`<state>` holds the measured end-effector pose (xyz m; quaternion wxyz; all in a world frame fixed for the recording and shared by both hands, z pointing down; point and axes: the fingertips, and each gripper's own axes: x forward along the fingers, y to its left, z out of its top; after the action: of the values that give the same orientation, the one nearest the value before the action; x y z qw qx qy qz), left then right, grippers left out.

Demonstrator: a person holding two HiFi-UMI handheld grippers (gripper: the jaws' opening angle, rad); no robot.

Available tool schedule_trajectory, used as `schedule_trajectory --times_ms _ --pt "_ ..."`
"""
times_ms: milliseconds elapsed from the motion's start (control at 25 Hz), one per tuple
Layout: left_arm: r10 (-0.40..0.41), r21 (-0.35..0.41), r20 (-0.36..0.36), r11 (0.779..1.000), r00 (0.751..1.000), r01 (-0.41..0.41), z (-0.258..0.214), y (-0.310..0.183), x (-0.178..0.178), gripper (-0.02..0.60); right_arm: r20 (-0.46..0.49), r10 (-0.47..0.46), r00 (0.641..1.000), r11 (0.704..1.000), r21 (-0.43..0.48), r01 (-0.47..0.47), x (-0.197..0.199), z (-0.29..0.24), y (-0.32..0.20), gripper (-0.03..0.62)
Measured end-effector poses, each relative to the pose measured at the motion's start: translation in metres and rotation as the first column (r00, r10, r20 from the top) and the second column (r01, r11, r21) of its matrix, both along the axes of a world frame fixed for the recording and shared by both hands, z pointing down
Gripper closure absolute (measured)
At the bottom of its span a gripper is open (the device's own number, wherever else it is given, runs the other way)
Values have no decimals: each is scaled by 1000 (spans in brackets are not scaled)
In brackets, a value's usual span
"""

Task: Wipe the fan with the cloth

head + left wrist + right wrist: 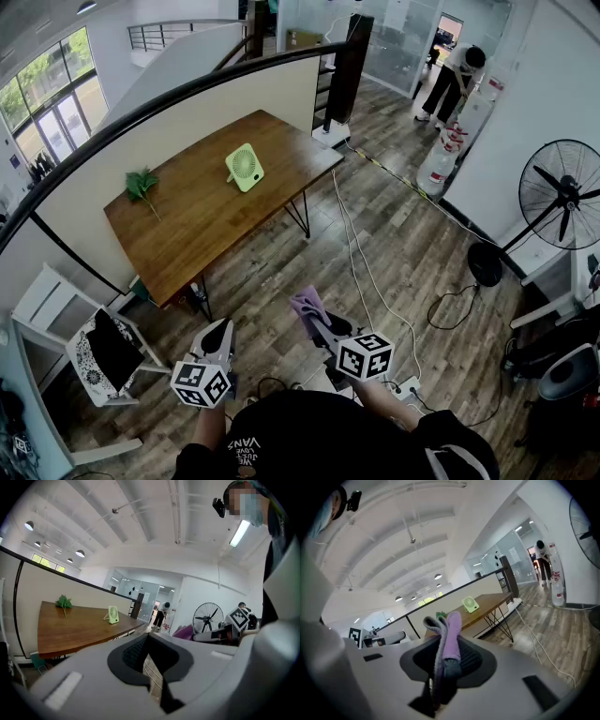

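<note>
The right gripper has its jaws clamped on a folded purple and grey cloth. In the right gripper view the cloth stands up out of the pinch between the two dark pads of that gripper. The left gripper is fully closed with nothing in it; its own view shows only floorboards past the meeting pads.

The small pale-green square desk fan stands upright on the long brown wooden table, towards the table's far end and well apart from both grippers. In the head view it lies ahead of them and above the gap between them, a little nearer the left gripper's line than the right's. The right gripper view puts the desk fan just right of the raised cloth, so that gripper already points roughly at it. The left gripper view has it off to the left of its jaws.

The fan's flat grille seems to face back across the table toward the person. The cloth-bearing right hand is probably the one to carry forward, with open floor and the table's near edge to cross first. A black pedestal fan stands far off to the right.
</note>
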<state>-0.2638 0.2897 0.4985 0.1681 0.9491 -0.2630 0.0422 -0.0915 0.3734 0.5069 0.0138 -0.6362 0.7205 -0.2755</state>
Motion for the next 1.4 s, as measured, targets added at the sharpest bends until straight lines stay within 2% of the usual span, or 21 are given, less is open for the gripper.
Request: schedule_trajectory --times_ms 160,360,520,680,840,1040,1400 --pt "-19 -1 -4 1000 1000 19 0 0 16 570 46 -44 998 999 18 43 13 -1 -5 494" --pt "-47 -1 5 999 999 47 6 -1 23 571 55 -69 996 998 17 68 27 5 -12 493" --pt "-55 2 34 998 998 55 7 -14 28 571 72 -74 995 997 16 73 37 7 -21 493" --pt "-71 -13 29 997 997 72 13 -39 41 569 79 -79 994 997 -7 79 50 13 -38 493" --pt "-58 -30 27 998 998 59 19 -72 50 570 82 -68 994 997 -32 71 61 20 -70 493" --pt "-55 -57 15 997 998 56 22 -137 60 569 78 -44 996 997 -53 49 73 20 -127 493" --pt "38 -59 4 998 999 -38 21 -250 96 569 49 6 999 999 -46 -4 98 12 -240 493"
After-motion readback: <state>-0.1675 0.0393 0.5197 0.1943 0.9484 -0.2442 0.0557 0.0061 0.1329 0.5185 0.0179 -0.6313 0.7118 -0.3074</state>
